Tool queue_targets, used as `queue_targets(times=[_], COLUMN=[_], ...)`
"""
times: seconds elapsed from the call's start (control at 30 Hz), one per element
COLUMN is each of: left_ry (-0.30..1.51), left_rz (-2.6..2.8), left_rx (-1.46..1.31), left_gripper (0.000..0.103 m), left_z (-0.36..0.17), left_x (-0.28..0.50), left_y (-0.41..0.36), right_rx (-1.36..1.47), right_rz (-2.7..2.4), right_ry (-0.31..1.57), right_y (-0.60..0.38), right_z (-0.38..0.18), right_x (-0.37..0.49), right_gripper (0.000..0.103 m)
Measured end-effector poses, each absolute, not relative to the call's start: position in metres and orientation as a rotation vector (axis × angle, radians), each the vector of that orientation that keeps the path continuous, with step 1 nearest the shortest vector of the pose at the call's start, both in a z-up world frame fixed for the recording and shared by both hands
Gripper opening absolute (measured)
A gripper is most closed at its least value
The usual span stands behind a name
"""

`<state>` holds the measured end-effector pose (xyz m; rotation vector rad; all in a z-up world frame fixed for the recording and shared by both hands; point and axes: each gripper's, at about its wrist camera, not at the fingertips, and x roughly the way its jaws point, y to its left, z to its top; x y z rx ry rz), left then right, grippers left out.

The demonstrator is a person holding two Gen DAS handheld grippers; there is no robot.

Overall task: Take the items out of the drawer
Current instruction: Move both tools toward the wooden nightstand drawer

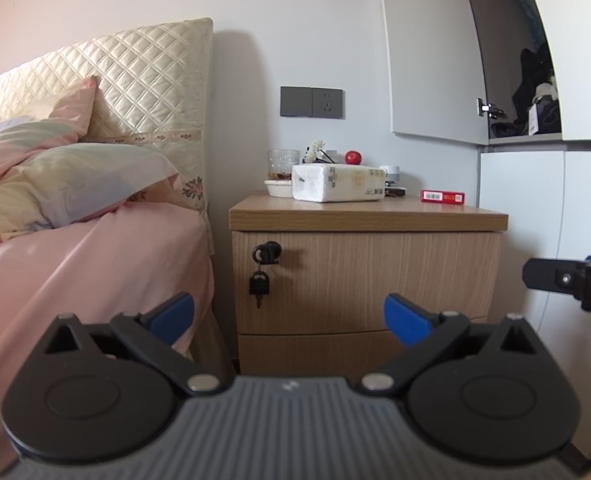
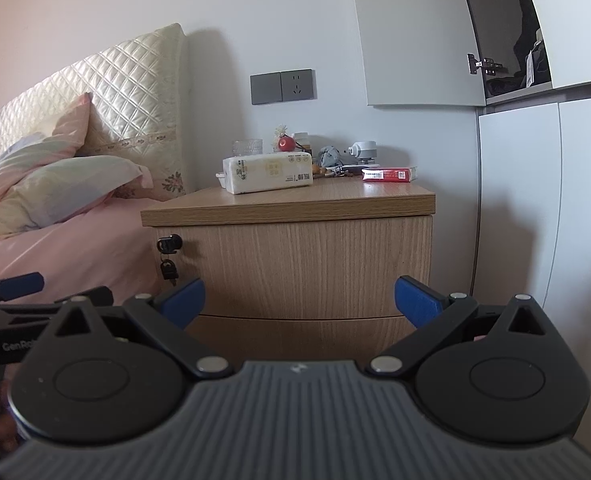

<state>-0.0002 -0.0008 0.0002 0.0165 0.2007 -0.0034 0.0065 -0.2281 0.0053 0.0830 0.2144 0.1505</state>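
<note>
**Two grippers spread wide before a closed drawer**

Left gripper and right gripper both gape, holding nothing. Between the bed and a white cabinet, the wood-grain drawer sits shut, keys hanging from its lock; contents hidden.

Tissue pack on nightstand top, glass far left behind it, red box right; pillow on bed left.
</note>
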Motion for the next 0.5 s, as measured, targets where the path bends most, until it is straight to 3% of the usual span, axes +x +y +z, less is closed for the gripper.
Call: queue_targets(times=[0.5], left_ry=[0.198], left_rz=[-0.016], left_rx=[0.019], left_gripper=[0.103], left_z=[0.0], left_x=[0.0], left_y=[-0.001], right_rx=[0.096], right_rz=[0.15], right_ry=[0.206], right_y=[-0.235], right_z=[0.006], right_x=[0.003], right_gripper=[0.103])
